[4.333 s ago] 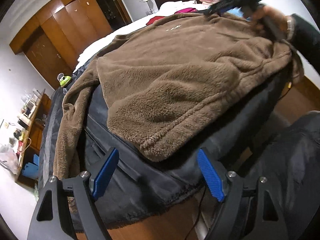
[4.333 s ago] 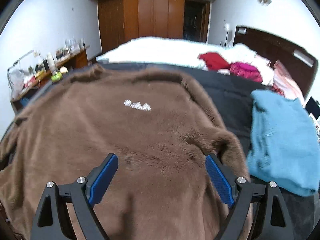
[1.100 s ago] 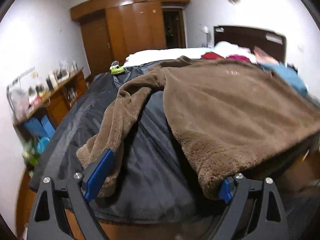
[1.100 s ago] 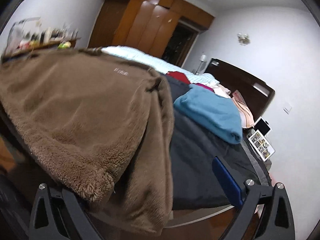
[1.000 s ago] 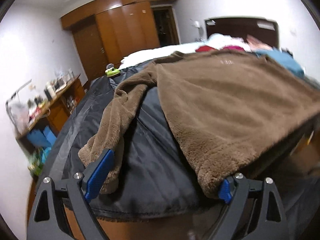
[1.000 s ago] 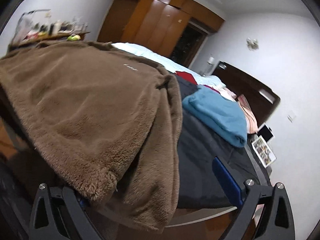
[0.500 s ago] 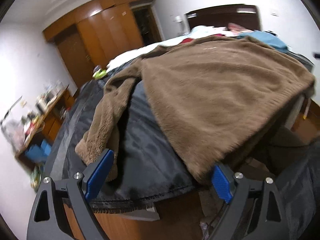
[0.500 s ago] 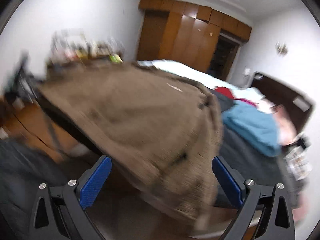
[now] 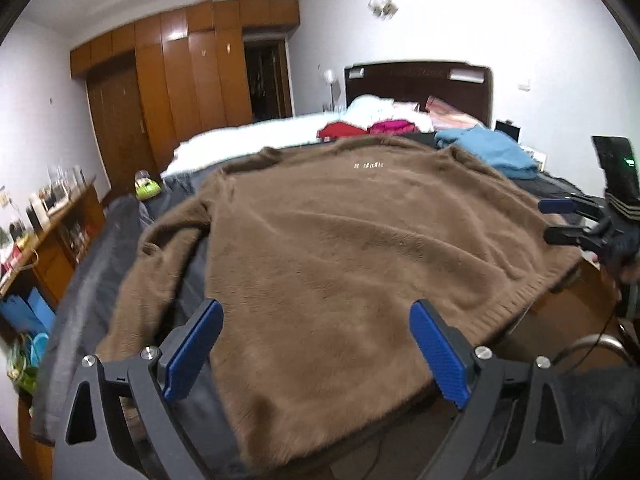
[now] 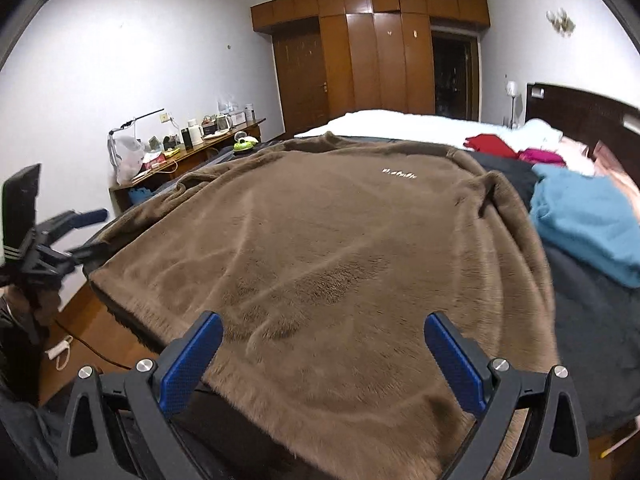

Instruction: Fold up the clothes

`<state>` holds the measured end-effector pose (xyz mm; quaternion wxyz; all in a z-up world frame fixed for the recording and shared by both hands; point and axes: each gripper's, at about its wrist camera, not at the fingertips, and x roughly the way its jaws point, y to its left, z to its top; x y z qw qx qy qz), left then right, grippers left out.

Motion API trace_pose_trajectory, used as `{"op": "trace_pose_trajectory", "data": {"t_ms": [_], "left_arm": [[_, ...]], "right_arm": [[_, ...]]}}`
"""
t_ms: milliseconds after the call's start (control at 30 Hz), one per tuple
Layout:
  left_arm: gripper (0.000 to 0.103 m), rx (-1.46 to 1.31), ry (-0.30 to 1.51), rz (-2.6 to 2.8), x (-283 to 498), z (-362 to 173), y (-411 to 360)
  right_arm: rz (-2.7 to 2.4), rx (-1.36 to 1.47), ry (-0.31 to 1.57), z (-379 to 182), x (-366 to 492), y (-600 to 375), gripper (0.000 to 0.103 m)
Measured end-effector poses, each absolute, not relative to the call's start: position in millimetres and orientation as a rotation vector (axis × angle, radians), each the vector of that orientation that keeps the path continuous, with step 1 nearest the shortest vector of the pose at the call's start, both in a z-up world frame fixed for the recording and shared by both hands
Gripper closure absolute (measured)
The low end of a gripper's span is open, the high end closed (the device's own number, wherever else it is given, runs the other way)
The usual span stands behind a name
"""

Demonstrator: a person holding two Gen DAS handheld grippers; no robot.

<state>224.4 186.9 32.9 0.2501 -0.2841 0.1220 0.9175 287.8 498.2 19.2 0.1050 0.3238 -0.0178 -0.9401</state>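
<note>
A brown fleece sweater [image 9: 360,240] lies spread flat, front up, on the dark bed cover [image 9: 92,264]. Its hem hangs over the near bed edge. One sleeve [image 9: 148,280] trails down on the left. It also fills the right wrist view [image 10: 340,248]. My left gripper [image 9: 316,344] is open and empty just above the hem at the left corner. My right gripper [image 10: 324,360] is open and empty above the hem at the right corner; it also shows in the left wrist view [image 9: 560,220]. The left gripper shows at the left of the right wrist view [image 10: 80,232].
A folded blue garment [image 10: 588,224] lies on the bed right of the sweater. Red and pink clothes [image 9: 360,128] lie near the headboard [image 9: 420,80]. A cluttered wooden desk [image 10: 192,152] stands along the left wall. A wardrobe [image 10: 360,60] stands at the back. Cables [image 10: 64,348] lie on the floor.
Both grippers have let go of the sweater's hem corners and swung up to face the bed. The sweater now lies spread flat on the bed.
</note>
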Motion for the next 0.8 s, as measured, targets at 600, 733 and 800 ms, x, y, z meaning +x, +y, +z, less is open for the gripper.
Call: {"op": "trace_pose_trajectory", "data": {"t_ms": [600, 733, 800], "left_arm": [[0.007, -1.09, 0.258, 2.511, 196, -29, 146], [0.007, -1.099, 0.348, 2.556, 201, -16, 156], [0.007, -1.043, 0.373, 2.574, 201, 0, 165]], "right_arm": [[-2.781, 1.225, 0.099, -25, 273, 517, 0.001], [-2.812, 1.209, 0.073, -8, 274, 505, 0.001], [-2.818, 1.166, 0.061, 5, 268, 500, 0.001]]}}
